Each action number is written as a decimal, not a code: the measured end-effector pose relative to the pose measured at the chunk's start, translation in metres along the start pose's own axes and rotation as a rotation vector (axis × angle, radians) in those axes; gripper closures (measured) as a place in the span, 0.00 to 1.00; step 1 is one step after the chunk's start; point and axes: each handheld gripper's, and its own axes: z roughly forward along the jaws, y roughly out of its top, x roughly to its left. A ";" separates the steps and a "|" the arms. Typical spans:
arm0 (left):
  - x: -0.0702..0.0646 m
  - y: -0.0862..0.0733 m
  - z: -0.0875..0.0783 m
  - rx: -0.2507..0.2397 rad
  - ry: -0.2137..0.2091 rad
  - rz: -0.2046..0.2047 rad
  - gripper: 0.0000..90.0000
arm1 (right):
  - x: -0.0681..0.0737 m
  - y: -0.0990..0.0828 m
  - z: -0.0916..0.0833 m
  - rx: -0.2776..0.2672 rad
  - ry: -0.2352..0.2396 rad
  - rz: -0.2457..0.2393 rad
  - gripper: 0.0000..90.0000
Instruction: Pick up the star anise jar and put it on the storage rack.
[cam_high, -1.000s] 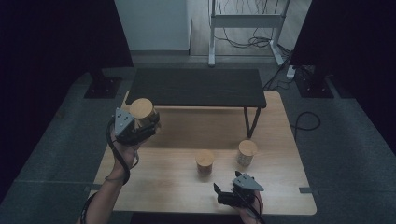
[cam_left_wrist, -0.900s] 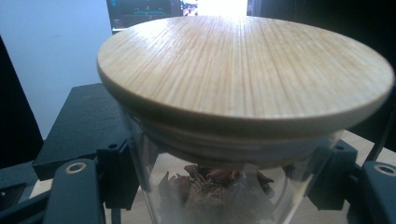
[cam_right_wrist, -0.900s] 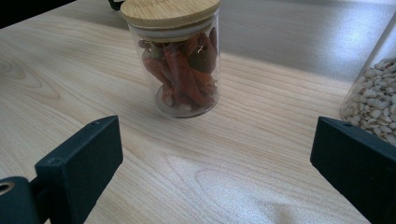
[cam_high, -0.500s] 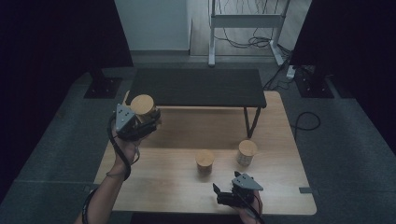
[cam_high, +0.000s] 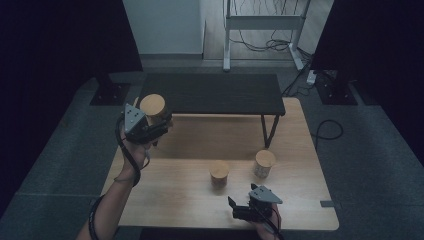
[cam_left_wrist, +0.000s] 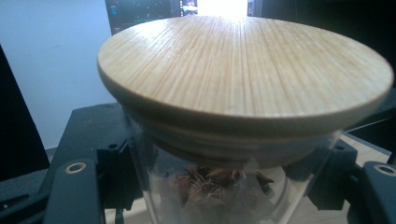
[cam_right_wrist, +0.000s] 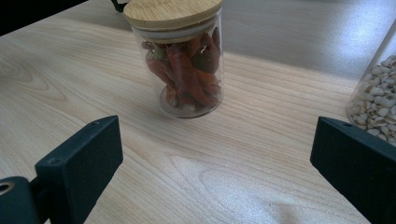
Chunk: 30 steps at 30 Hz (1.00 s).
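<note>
Left gripper (cam_high: 150, 125) clamped on raised bamboo-lidded glass jar of brown spice (cam_left_wrist: 219, 186); right gripper (cam_high: 245, 210) spread apart, facing bamboo-lidded glass jar of red chillies (cam_right_wrist: 182, 70).

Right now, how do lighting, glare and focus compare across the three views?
High view: dim, dark at both sides, soft detail, with the wooden table the brightest area. Left gripper view: the jar lid sits very close, and a blown-out bright patch sits at the top edge behind it. Right gripper view: evenly lit and sharp on the chilli jar, with pale sheen on the tabletop.
</note>
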 end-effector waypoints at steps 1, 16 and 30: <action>0.000 0.001 0.001 -0.001 0.000 0.000 0.29 | 0.000 0.000 0.000 0.000 0.001 0.000 0.02; 0.000 0.017 0.018 -0.012 0.013 0.012 0.29 | -0.003 0.000 0.000 0.000 0.011 0.014 0.02; -0.006 0.027 0.031 -0.022 0.036 0.050 0.29 | -0.003 0.000 0.000 0.002 0.022 0.013 0.02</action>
